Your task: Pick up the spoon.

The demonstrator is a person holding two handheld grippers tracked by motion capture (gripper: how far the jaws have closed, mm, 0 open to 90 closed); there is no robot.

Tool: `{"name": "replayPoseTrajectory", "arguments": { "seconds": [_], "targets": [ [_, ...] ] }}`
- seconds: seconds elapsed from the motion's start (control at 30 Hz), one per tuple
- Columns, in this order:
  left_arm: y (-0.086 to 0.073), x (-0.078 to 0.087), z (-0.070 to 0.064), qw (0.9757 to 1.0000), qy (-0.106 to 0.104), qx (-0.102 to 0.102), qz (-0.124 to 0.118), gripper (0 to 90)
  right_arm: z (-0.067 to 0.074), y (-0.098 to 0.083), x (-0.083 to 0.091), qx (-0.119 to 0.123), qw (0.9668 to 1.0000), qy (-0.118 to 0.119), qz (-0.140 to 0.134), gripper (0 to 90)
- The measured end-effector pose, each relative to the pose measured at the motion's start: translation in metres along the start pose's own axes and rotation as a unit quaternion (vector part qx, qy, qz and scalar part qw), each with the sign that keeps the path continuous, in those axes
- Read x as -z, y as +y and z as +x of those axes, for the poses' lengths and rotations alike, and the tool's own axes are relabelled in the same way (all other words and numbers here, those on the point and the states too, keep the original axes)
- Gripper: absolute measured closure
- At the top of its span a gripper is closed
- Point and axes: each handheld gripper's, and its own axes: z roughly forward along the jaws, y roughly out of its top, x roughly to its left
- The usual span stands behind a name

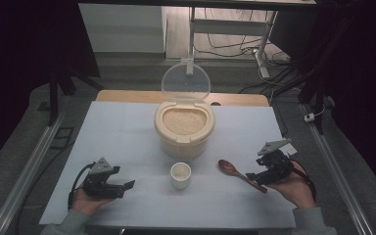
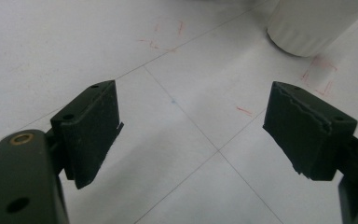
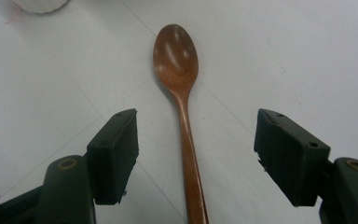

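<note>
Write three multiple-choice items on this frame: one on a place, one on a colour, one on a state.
1. Where does the wooden spoon lie?
A. In the rice container
B. On the table, between the right gripper's open jaws
C. Inside the cup

2. What colour is the cup?
A. White
B. Red
C. Black

3. How is the rice container's lid?
A. Shut
C. Lying on the table
B. Flipped up, open

Answers: 1 B, the right gripper view shows the handle running between the parted jaws; 2 A, the high view shows it white; 3 B, the clear lid stands upright behind the rice.
</note>
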Motion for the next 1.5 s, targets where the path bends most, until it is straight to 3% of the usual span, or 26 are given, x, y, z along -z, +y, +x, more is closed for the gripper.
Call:
{"name": "replayPoseTrajectory", "arguments": {
  "seconds": [0.2, 0.3, 0.67, 1.03, 1.2, 1.37, 1.5],
  "targets": [
    [0.0, 0.0, 0.0, 1.0, 0.0, -0.003, 0.0, 18.2, -0.004, -0.004, -0.013, 0.005, 0.9992, 0.015, 0.036, 33.9],
    [0.0, -0.001, 0.0, 1.0, -0.001, -0.005, 0.002, 18.1, -0.005, -0.009, -0.021, 0.007, 0.9971, 0.022, 0.073, 36.7],
    [0.0, -0.001, 0.0, 1.0, 0.0, -0.006, 0.003, 18.1, -0.007, -0.014, -0.04, 0.009, 0.9926, 0.034, 0.116, 48.9],
    [-0.001, -0.002, 0.001, 1.0, 0.0, -0.007, 0.005, 18.1, -0.007, -0.012, -0.052, 0.022, 0.9913, 0.033, 0.125, 65.0],
    [-0.001, -0.003, 0.001, 0.9999, 0.0, -0.008, 0.006, 18.1, -0.006, -0.01, -0.057, 0.027, 0.9907, 0.031, 0.13, 68.1],
    [0.0, -0.003, 0.001, 0.9999, 0.001, -0.008, 0.006, 18.1, -0.003, -0.005, -0.062, 0.034, 0.9894, 0.028, 0.138, 78.8],
    [-0.001, -0.003, 0.001, 0.9999, 0.001, -0.009, 0.007, 18.1, -0.001, -0.004, -0.062, 0.04, 0.989, 0.022, 0.141, 79.7]
  ]
}}
